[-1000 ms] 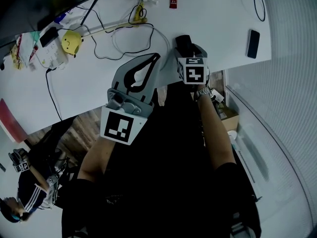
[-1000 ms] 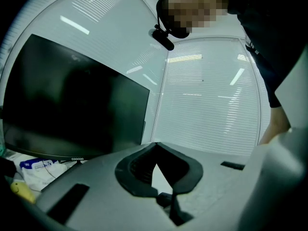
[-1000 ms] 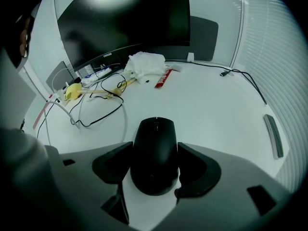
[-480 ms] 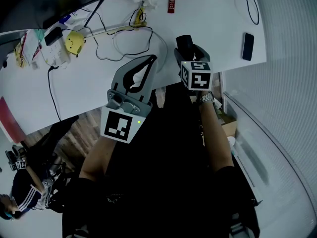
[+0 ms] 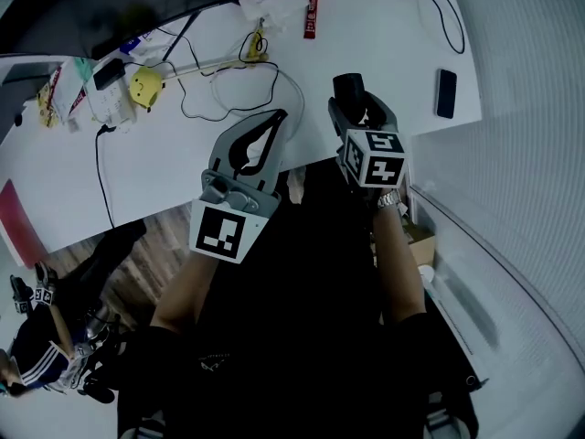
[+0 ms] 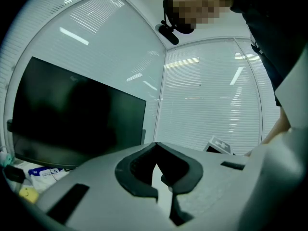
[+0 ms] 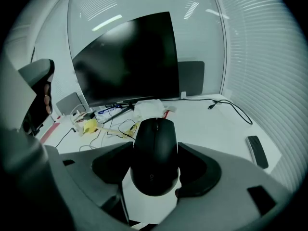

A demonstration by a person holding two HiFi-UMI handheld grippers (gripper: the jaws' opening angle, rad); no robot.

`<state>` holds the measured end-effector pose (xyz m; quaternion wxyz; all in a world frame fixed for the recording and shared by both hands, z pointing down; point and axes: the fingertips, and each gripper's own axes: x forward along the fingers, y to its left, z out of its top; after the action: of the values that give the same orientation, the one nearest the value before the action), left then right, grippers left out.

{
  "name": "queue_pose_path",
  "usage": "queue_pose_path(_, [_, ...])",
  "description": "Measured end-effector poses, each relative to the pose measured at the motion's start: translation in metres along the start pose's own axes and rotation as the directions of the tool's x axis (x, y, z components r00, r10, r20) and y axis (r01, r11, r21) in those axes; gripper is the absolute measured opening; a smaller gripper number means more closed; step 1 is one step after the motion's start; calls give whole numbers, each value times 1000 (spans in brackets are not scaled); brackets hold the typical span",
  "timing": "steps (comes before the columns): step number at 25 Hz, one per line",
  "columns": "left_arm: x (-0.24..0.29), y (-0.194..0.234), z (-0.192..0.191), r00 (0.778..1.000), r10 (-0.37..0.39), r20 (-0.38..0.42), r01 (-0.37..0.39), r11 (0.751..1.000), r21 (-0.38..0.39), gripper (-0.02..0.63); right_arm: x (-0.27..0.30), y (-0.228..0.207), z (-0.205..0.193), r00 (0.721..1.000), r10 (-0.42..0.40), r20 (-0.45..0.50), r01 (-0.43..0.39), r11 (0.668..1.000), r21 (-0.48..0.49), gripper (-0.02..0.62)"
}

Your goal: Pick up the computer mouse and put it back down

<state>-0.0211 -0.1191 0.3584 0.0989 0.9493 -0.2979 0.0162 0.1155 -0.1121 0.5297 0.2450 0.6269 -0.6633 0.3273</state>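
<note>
The black computer mouse (image 7: 155, 153) sits between the jaws of my right gripper (image 7: 155, 150), which is shut on its sides and holds it above the white desk (image 7: 211, 124). In the head view the mouse (image 5: 348, 89) sticks out past the right gripper (image 5: 353, 106) over the desk's front edge. My left gripper (image 5: 277, 117) hovers just to the left of it. The left gripper view has this gripper (image 6: 154, 147) pointing up at the blinds, fingertips together and nothing between them.
On the desk are a dark monitor (image 7: 126, 57), tangled cables (image 5: 239, 82), a yellow object (image 5: 144, 84), a red strip (image 5: 312, 13) and a black phone (image 5: 445, 93) at the right. A cable (image 5: 437, 15) loops at the far right. Another person (image 5: 41, 355) is at lower left.
My right gripper has come up toward the head camera with the mouse in it and shifted slightly right. The left gripper has stayed about where it was, still shut.
</note>
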Motion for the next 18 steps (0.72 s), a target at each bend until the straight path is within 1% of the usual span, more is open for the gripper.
queue_pose_path(4, [-4, -9, 6, 1000, 7, 21, -6, 1000, -9, 2, -25, -3, 15, 998, 4, 65, -4, 1000, 6, 287])
queue_pose_path(9, [-12, -20, 14, 999, 14, 40, -14, 1000, -8, 2, -59, -4, 36, 988, 6, 154, -7, 1000, 7, 287])
queue_pose_path(12, [-16, -22, 17, 999, 22, 46, -22, 1000, 5, 2, -83, -3, 52, 977, 11, 212, -13, 1000, 9, 287])
queue_pose_path(18, [-18, -20, 29, 996, 36, 78, -37, 999, 19, 2, -125, -1, 83, 947, 18, 320, -13, 1000, -16, 287])
